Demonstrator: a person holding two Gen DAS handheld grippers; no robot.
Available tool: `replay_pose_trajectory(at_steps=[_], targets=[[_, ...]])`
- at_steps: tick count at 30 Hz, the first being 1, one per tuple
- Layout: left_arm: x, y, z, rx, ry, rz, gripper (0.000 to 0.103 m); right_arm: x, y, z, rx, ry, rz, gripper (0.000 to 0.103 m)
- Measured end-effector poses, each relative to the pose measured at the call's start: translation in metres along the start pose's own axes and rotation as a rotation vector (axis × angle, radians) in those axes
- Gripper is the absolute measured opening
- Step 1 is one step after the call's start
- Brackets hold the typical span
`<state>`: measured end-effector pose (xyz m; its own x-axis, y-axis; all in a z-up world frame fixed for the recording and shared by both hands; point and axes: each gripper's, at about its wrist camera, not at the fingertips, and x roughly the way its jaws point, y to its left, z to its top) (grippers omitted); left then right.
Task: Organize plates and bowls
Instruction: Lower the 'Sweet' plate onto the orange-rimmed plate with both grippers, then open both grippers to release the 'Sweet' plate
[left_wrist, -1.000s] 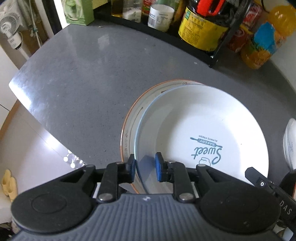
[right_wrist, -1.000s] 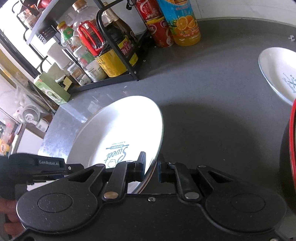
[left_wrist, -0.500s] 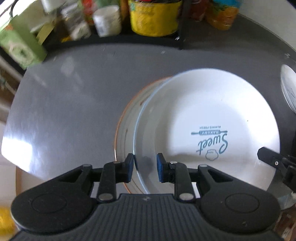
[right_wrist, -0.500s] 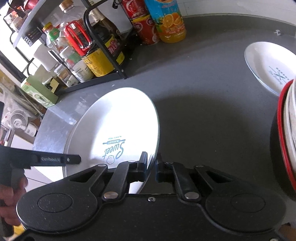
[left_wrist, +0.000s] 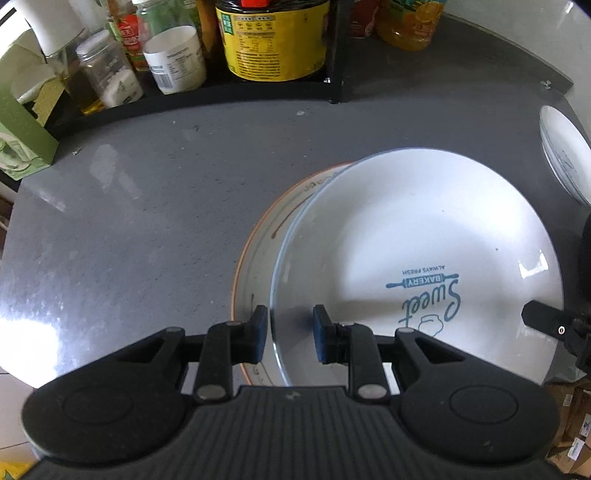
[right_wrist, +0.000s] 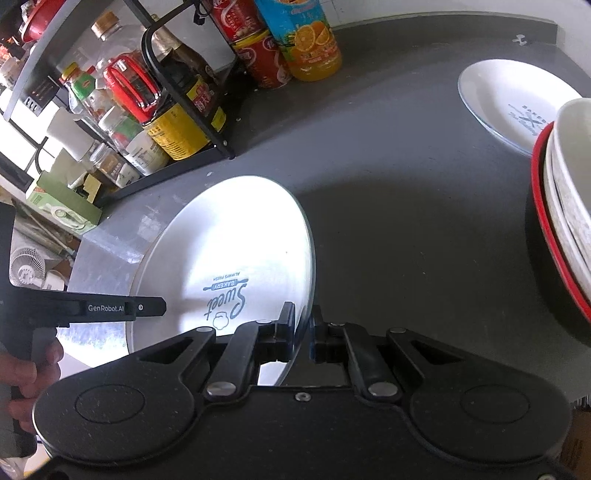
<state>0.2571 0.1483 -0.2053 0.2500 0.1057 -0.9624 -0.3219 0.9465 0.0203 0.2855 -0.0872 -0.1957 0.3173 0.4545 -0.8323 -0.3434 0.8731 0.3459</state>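
Observation:
A white plate (left_wrist: 406, 240) printed "Sweet Bakery" sits tilted over an orange-rimmed plate (left_wrist: 255, 254) on the grey counter (left_wrist: 147, 192). My left gripper (left_wrist: 290, 328) straddles the white plate's near-left rim. One blue pad is outside the rim, the other on the inner wall, and they hold the rim. In the right wrist view the same plate (right_wrist: 236, 236) has its near-right rim pinched between the right gripper's (right_wrist: 301, 328) shut fingers. The left gripper's black body (right_wrist: 110, 306) shows at that plate's left side, in a person's hand (right_wrist: 26, 369).
A black rack (left_wrist: 336, 55) of bottles and jars lines the counter's back edge, with cans and an orange juice bottle (right_wrist: 306, 40) beside it. Another white plate (right_wrist: 509, 103) lies at the far right. A stack of bowls (right_wrist: 569, 206) with a red-rimmed one stands at the right edge.
In the left wrist view the rack swung from the upper right to the top centre while the white plate stayed between the pads. The right fingers drew tighter on the rim; the bowl stack came into view.

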Motion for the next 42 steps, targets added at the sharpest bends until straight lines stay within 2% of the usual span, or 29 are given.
replay_pose_trajectory(at_steps=[3, 6, 11, 14, 17, 25, 29, 37, 38, 40, 42], targets=[[0.002, 0.001, 0.001, 0.003, 0.001, -0.018, 0.023, -0.001, -0.001, -0.001, 0.02, -0.004, -0.012, 0.008], [0.002, 0.002, 0.001, 0.011, -0.007, -0.026, 0.024, -0.002, -0.001, -0.003, 0.039, -0.005, -0.041, 0.02], [0.002, 0.003, 0.0, 0.03, -0.018, -0.038, 0.023, -0.009, -0.002, -0.003, 0.049, -0.012, -0.041, 0.021], [0.001, 0.004, -0.001, 0.023, -0.02, -0.038, 0.022, -0.015, -0.001, -0.003, 0.042, -0.024, -0.034, 0.016], [0.0, 0.005, -0.003, 0.017, -0.021, -0.045, 0.022, -0.018, 0.001, -0.003, 0.039, -0.026, -0.022, 0.005], [-0.006, 0.019, 0.0, -0.065, -0.021, -0.058, 0.02, -0.013, 0.002, -0.004, 0.045, -0.009, -0.014, 0.005], [-0.02, 0.021, 0.003, -0.038, -0.073, -0.029, 0.023, -0.008, 0.005, -0.006, 0.035, 0.005, -0.016, 0.005], [-0.023, 0.025, 0.002, -0.057, -0.056, -0.009, 0.023, 0.001, 0.012, -0.012, 0.031, 0.031, -0.032, 0.007], [-0.023, 0.024, 0.002, -0.054, -0.054, -0.009, 0.023, 0.001, 0.011, -0.012, 0.035, 0.033, -0.035, 0.009], [-0.025, 0.023, 0.001, -0.052, -0.052, 0.0, 0.023, -0.001, 0.007, -0.012, 0.052, 0.03, -0.038, 0.02], [-0.026, 0.021, 0.001, -0.053, -0.049, 0.006, 0.024, -0.007, 0.003, -0.012, 0.058, 0.016, -0.032, 0.021]])
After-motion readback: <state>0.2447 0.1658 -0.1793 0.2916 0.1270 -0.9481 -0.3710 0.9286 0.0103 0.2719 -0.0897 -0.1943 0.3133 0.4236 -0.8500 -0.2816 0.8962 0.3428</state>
